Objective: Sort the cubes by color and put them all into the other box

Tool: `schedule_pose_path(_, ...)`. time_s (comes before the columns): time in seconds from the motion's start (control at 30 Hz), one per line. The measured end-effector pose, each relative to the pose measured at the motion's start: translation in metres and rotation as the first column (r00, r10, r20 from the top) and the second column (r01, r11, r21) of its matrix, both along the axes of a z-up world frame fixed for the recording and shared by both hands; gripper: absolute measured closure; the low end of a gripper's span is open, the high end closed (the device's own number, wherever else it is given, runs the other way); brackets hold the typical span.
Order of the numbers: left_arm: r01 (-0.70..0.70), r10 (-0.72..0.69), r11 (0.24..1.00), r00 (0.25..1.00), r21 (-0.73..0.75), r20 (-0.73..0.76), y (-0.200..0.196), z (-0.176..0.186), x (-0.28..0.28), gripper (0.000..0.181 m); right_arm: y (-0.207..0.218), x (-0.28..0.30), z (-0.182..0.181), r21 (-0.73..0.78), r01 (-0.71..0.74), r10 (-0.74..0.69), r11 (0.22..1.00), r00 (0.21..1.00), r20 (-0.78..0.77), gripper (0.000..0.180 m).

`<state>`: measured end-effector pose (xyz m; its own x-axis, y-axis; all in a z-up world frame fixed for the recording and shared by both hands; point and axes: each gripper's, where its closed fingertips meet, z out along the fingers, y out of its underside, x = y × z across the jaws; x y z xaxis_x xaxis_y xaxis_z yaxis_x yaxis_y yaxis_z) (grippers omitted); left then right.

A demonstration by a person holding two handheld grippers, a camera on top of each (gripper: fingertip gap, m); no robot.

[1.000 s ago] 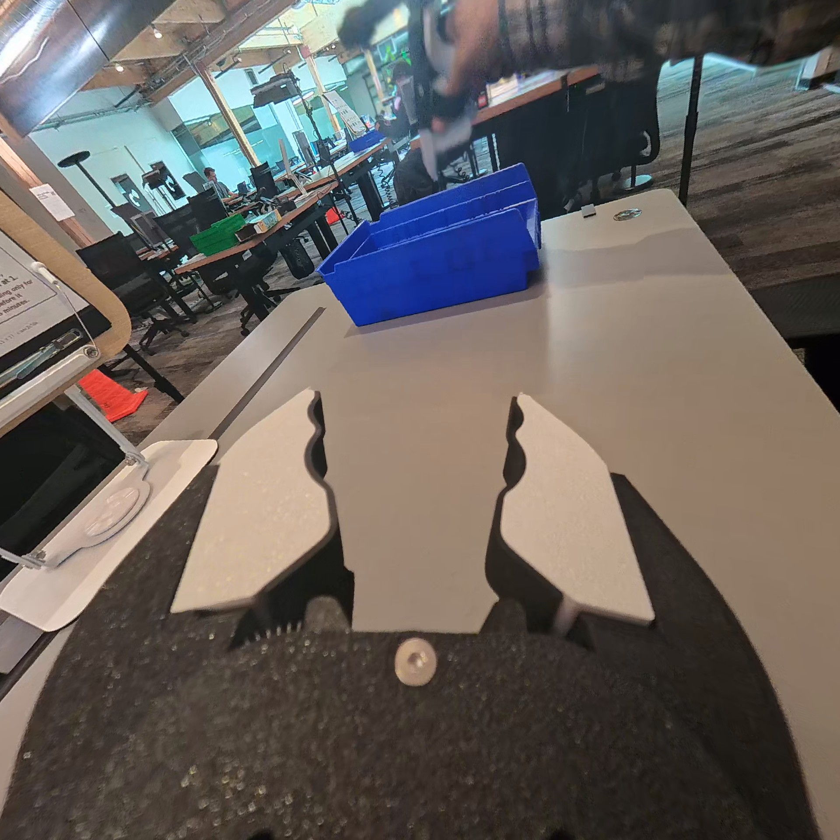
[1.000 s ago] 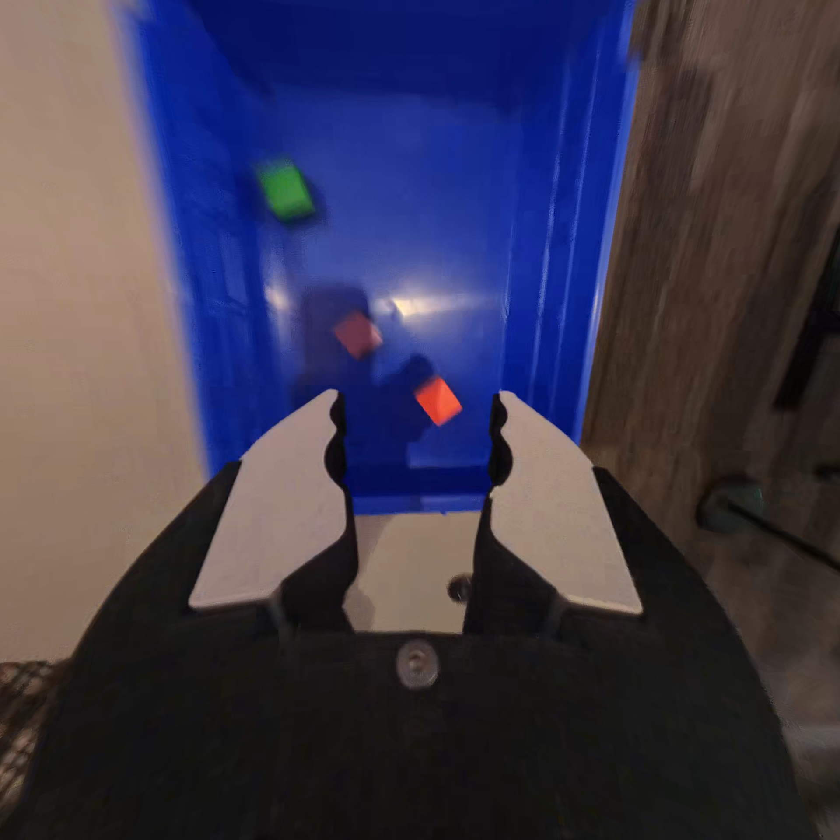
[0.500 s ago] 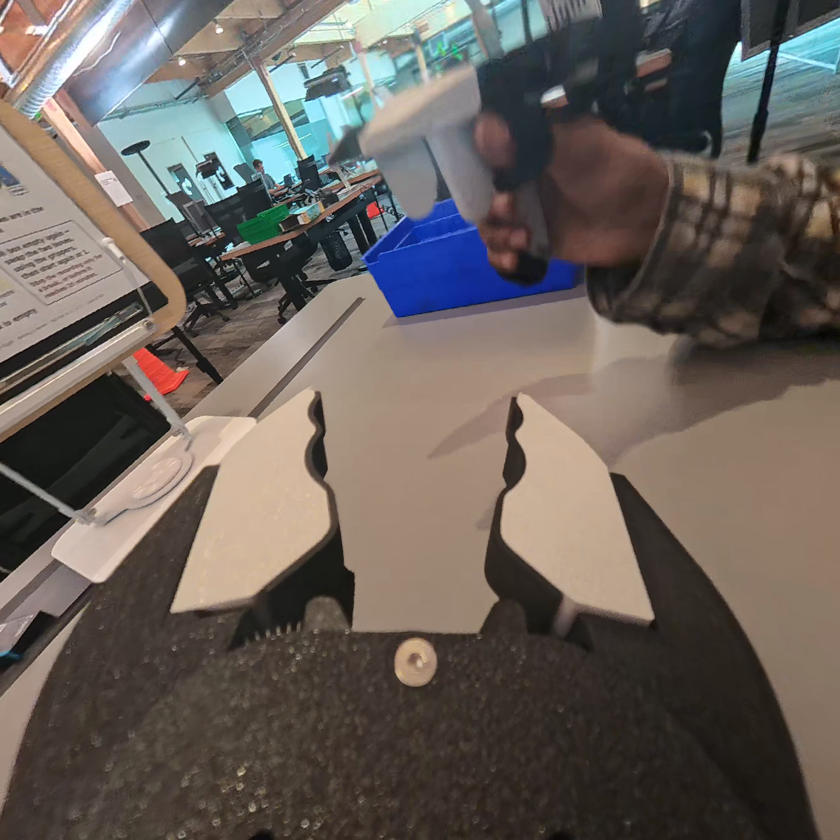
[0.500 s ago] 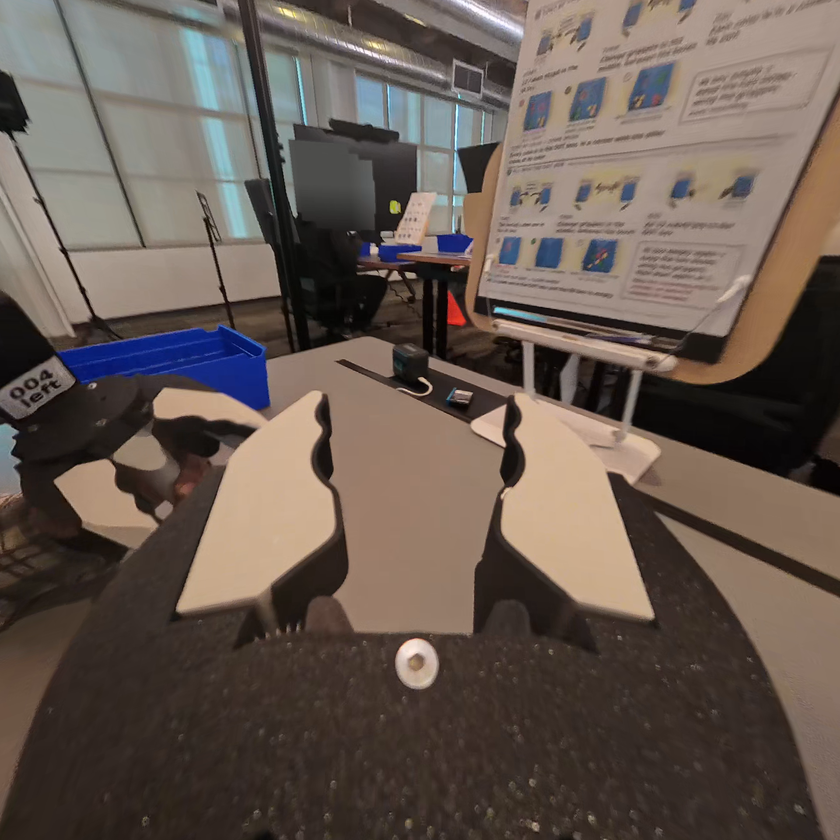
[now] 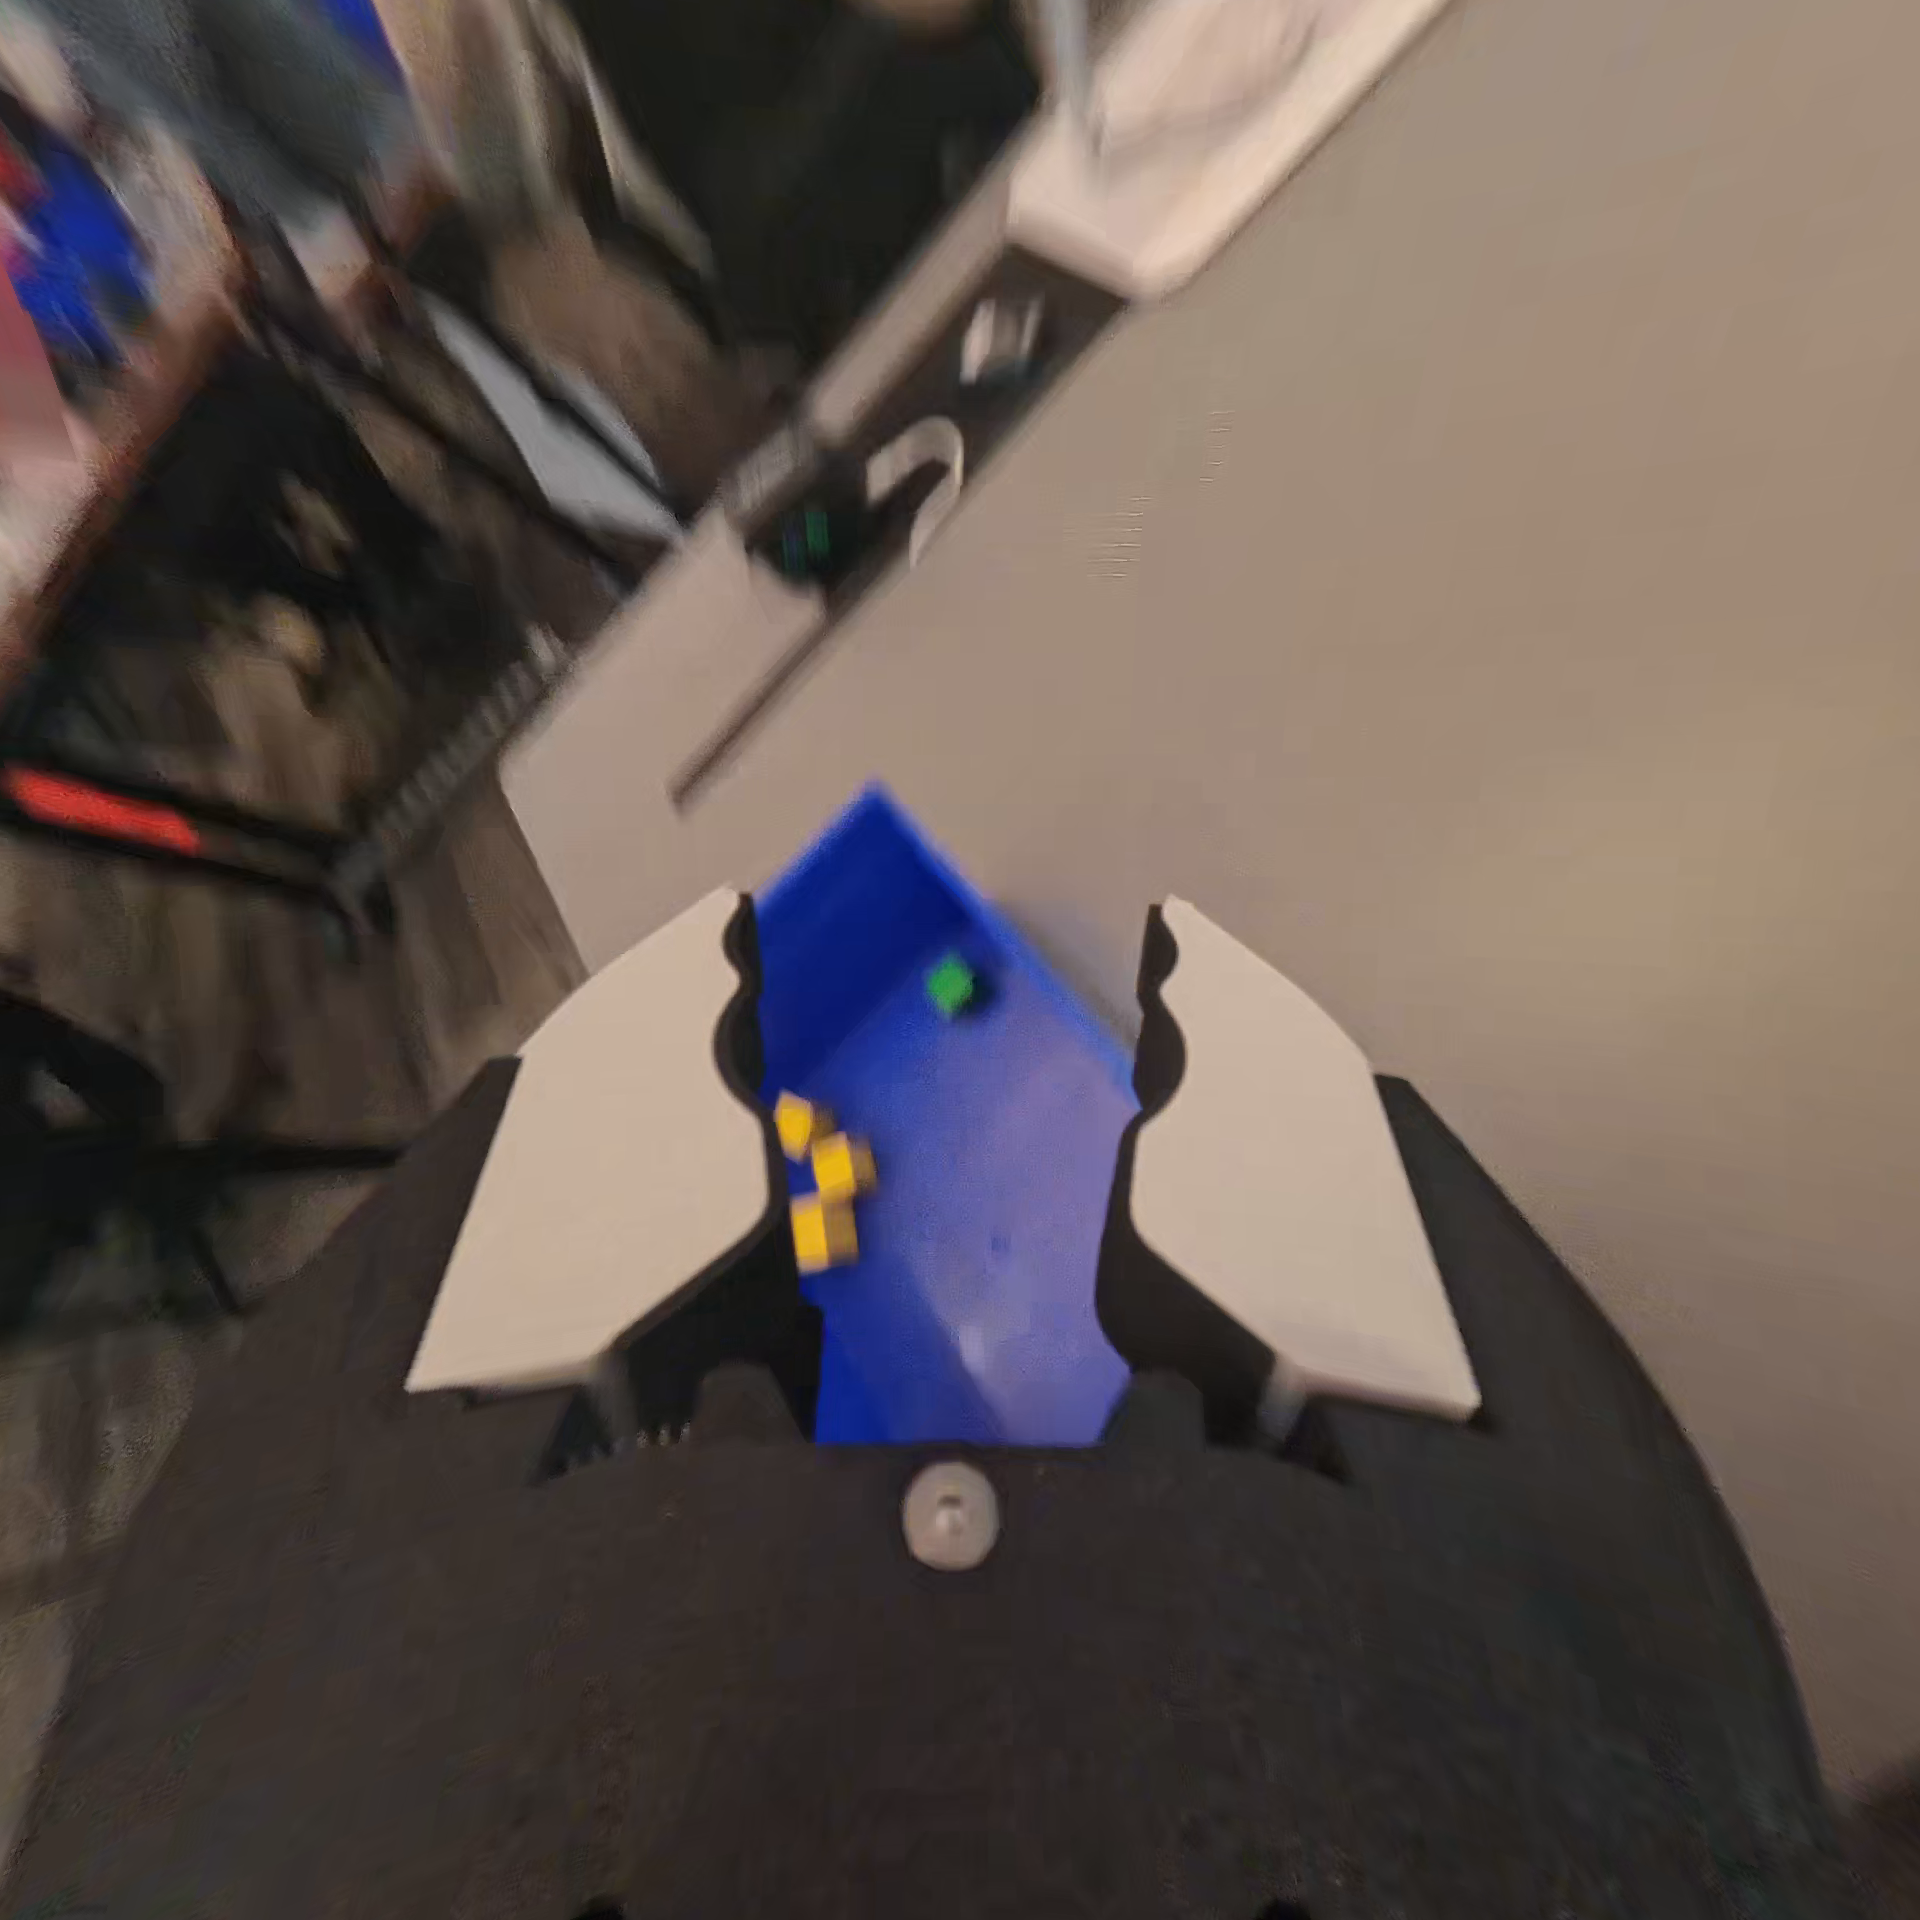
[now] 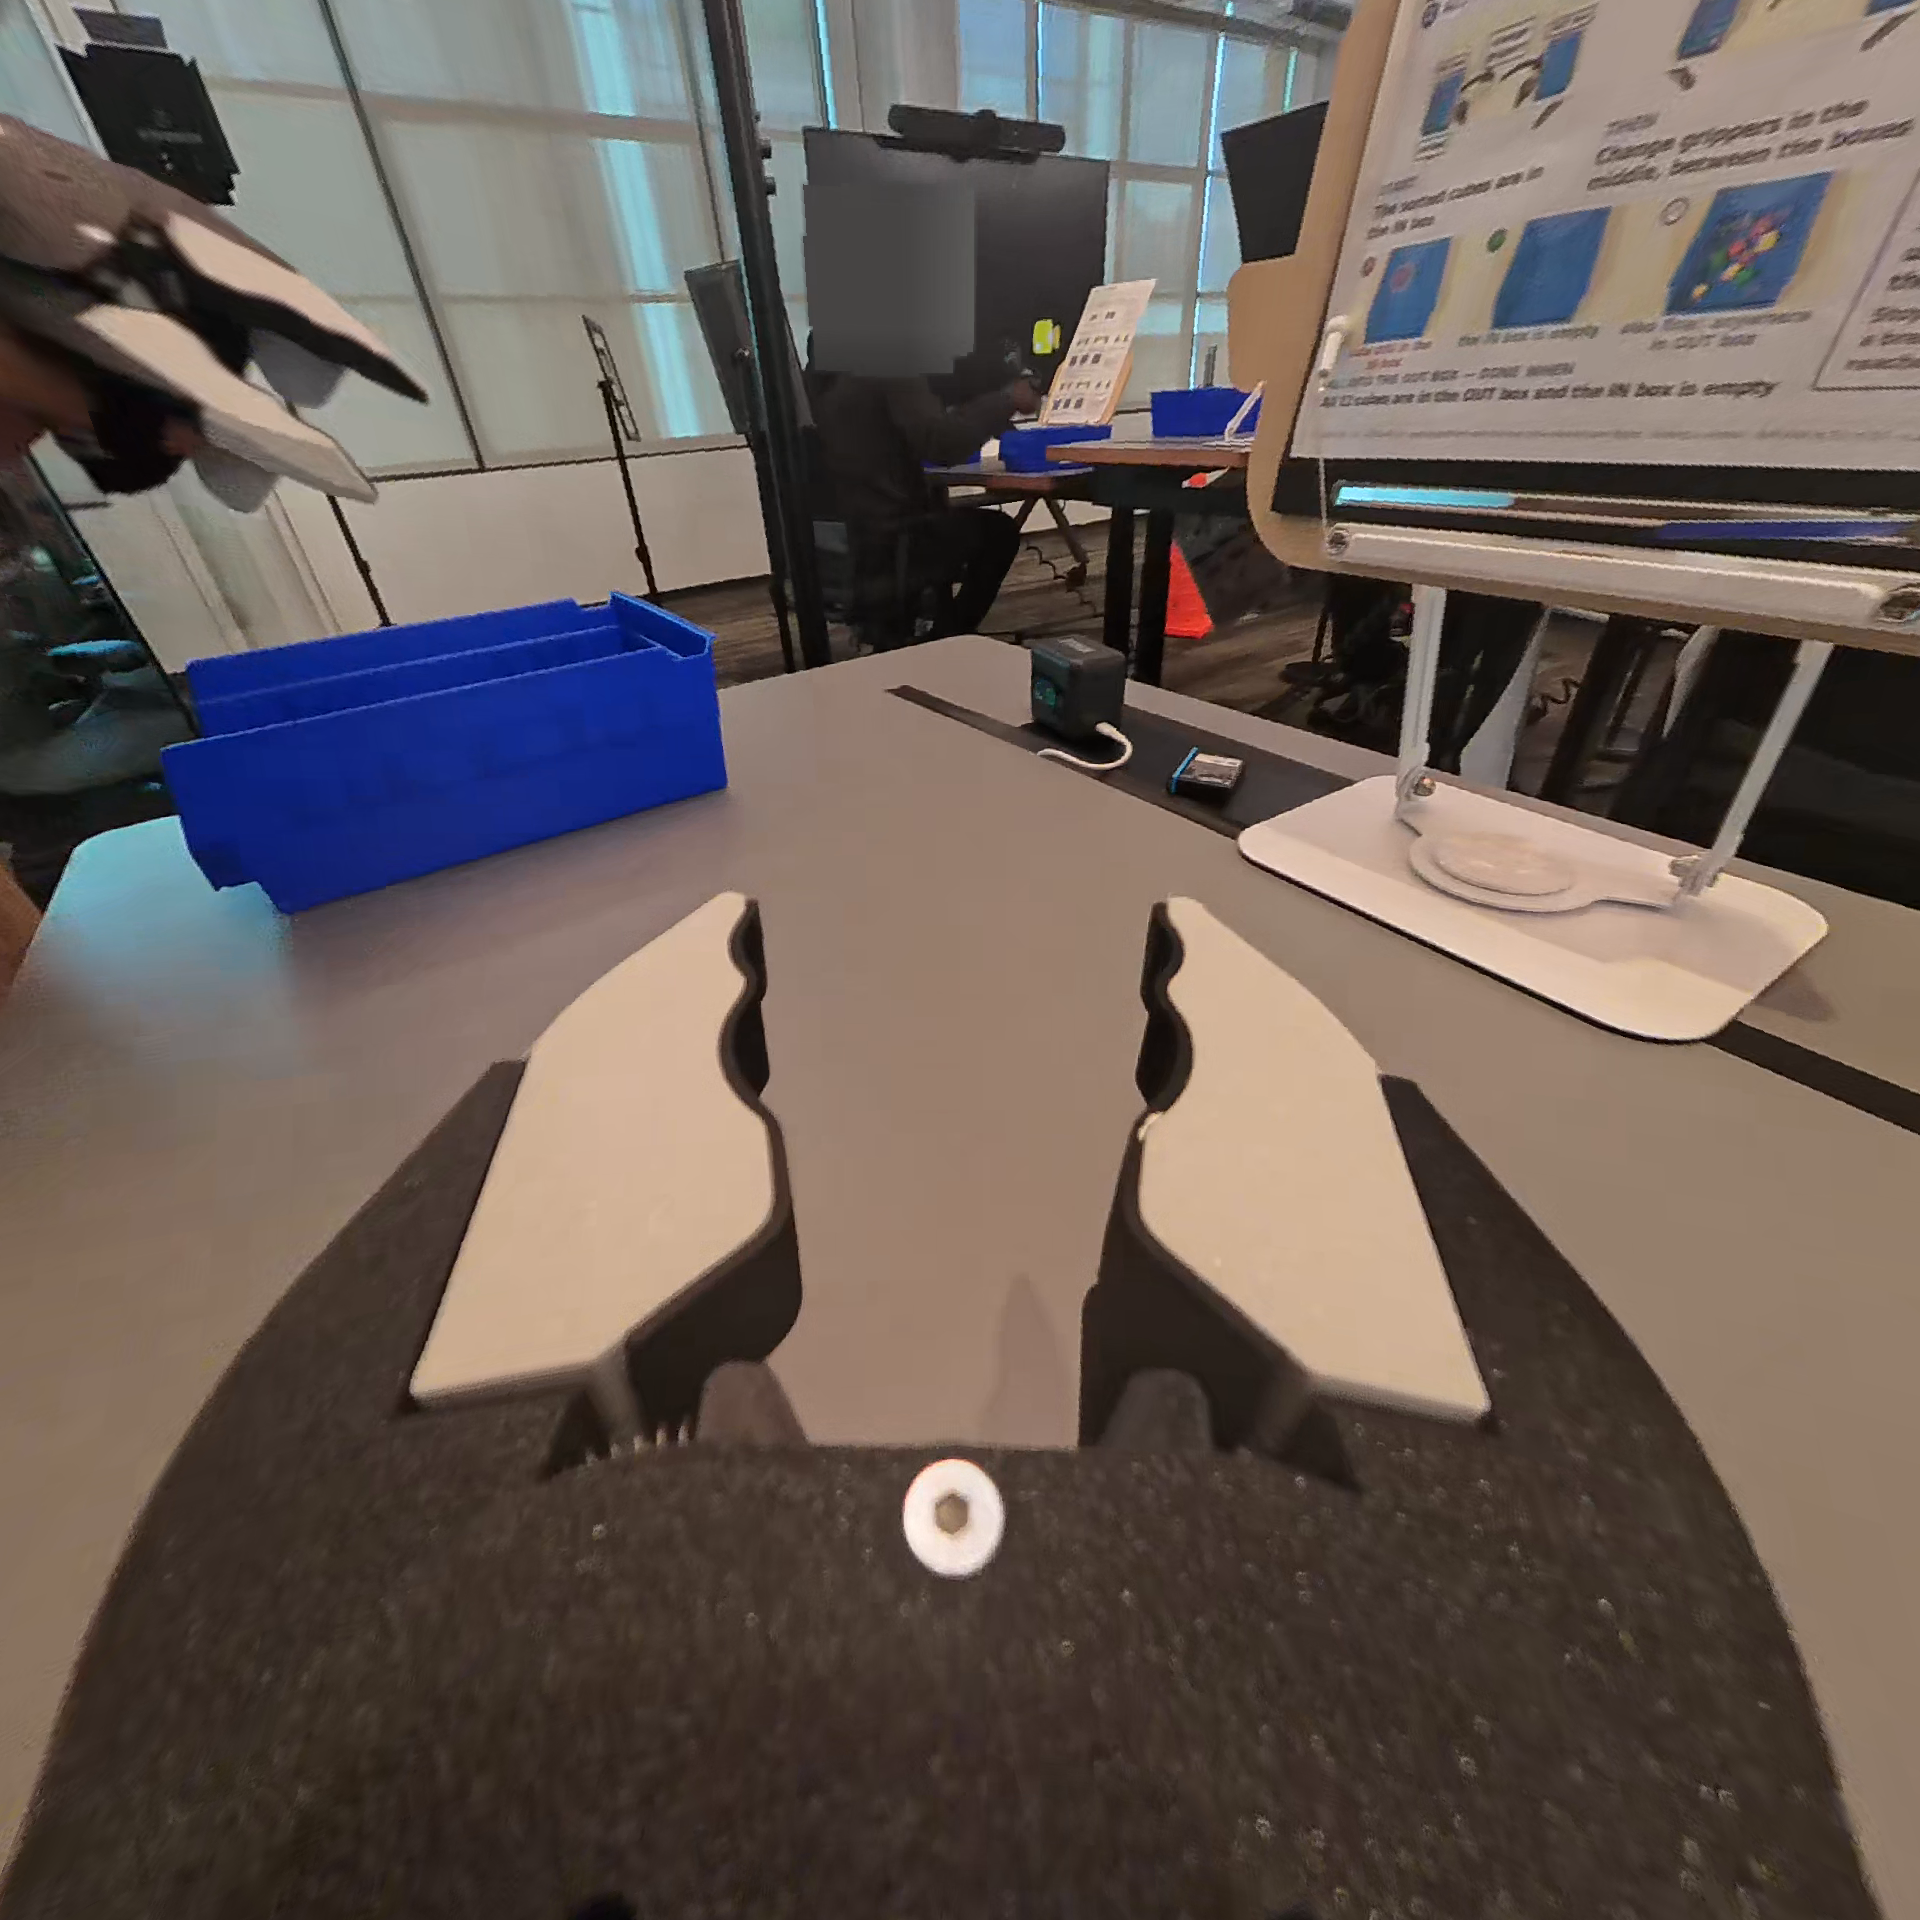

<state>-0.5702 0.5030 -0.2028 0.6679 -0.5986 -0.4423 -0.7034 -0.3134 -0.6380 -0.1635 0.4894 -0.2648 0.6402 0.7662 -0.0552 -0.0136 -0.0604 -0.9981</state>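
Left gripper [image 5: 945, 966] now lifted above blue box [image 5: 966, 1226], fingers apart and empty, yellow cubes [image 5: 824, 1179] and green cube [image 5: 951, 985] inside, right gripper [image 6: 951, 971] low over surface [image 6: 935, 831], fingers apart, empty.

The right gripper [image 6: 951, 925] is sitting low over a grey table [image 6: 935, 831], its jaws spread with nothing between them. A blue box [image 6: 447, 769] is standing at the far left, the left gripper [image 6: 343, 436] hanging above it, fingers apart. A white-based stand [image 6: 1538, 914] is holding an instruction board [image 6: 1590, 260] at right, beside a small black device [image 6: 1075, 691].
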Motion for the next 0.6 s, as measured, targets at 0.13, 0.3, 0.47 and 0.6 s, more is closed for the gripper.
schedule_pose_path(0.13,-0.151,0.103,0.934,0.981,-0.323,-0.163,0.021,-0.065,-0.086,0.104,-0.003,-0.007,-0.004,-0.005,-0.03,0.03,1.0,0.999,0.022,0.111)
schedule_pose_path(0.3,-0.255,0.092,0.832,0.939,-0.493,-0.332,0.037,-0.134,-0.128,0.108,-0.003,-0.007,-0.009,-0.003,-0.031,0.031,1.0,0.998,0.054,0.111)
schedule_pose_path(0.47,-0.355,0.218,0.79,0.925,-0.5,-0.312,0.062,-0.161,-0.14,0.121,0.0,-0.005,-0.013,-0.018,-0.028,0.029,0.999,0.998,0.059,0.112)
schedule_pose_path(0.6,-0.4,0.246,0.753,0.907,-0.522,-0.341,0.066,-0.178,-0.147,0.122,0.002,-0.002,-0.014,-0.027,-0.023,0.024,0.999,0.998,0.059,0.112)
